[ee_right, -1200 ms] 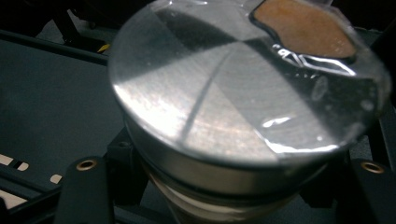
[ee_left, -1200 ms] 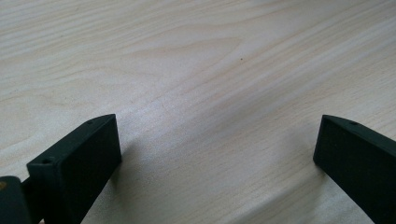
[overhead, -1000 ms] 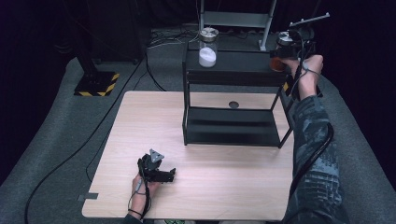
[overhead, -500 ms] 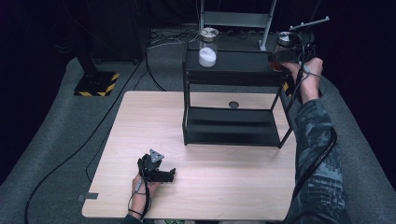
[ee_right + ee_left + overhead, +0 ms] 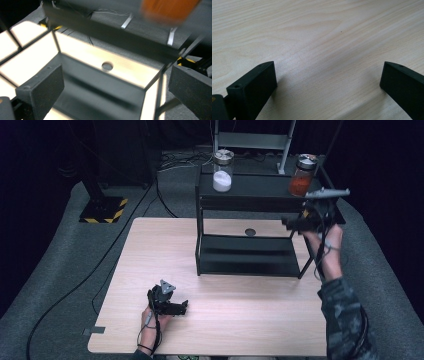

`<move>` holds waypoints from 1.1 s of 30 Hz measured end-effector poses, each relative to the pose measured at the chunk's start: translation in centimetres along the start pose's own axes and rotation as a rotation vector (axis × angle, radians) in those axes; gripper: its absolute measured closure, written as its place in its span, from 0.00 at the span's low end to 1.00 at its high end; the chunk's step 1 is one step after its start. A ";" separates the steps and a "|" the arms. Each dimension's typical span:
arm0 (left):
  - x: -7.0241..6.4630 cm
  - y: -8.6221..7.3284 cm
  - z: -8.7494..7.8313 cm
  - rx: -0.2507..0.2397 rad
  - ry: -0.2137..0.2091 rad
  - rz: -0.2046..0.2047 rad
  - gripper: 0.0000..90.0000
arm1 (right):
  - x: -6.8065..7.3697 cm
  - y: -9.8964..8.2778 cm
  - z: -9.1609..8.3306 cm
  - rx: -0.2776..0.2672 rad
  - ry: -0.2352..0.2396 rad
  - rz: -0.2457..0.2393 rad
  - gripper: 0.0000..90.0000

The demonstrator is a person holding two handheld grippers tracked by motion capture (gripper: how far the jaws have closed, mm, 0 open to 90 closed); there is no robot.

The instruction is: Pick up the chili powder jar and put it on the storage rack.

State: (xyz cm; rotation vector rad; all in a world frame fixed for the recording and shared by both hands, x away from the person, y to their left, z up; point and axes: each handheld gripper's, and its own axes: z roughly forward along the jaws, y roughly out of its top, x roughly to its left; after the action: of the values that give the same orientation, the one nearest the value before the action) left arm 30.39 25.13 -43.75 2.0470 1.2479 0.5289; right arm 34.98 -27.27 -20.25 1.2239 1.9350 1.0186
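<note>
A black two-tier shelf (image 5: 250, 195) stands at the back of the wooden table (image 5: 150, 255). On its top are a jar of white powder (image 5: 223, 171) at the left and a jar of orange contents (image 5: 302, 176) at the right. My right gripper (image 5: 288, 223) hangs off the shelf's right end, below the orange jar and apart from it. Its jaws have just been opening and stand open with nothing between them. The right gripper view looks past the right gripper (image 5: 115, 87) into the lower tier (image 5: 100, 87), with the orange jar (image 5: 170, 8) blurred above. My left gripper (image 5: 181, 308) rests open on the table (image 5: 324, 37).
A round hole (image 5: 250, 232) sits in the table behind the shelf. On the floor to the left is a black stand with a yellow-striped base (image 5: 102, 210), with cables running past it. A metal frame (image 5: 252, 140) rises behind the shelf. Tape (image 5: 95, 330) marks the table's front left corner.
My right gripper has come away from the orange jar, which stays on the shelf top, and has dropped down beside the shelf's right end. The left hand has not moved.
</note>
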 end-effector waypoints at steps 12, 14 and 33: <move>0.0 0.0 0.0 0.000 0.000 0.000 0.00 | 6.2 -18.4 2.3 0.119 0.036 0.020 0.00; 0.0 0.0 0.0 0.000 0.000 0.000 0.00 | 7.3 -20.6 2.6 0.143 0.022 0.016 0.00; 0.0 0.0 0.0 0.000 0.000 0.001 0.00 | 8.3 -24.5 3.2 0.174 0.013 0.043 0.00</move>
State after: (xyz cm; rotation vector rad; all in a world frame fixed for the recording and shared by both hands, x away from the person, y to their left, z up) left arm 30.39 25.12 -43.76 2.0478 1.2472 0.5292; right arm 23.69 -25.39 -43.71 1.3631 2.0505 0.8963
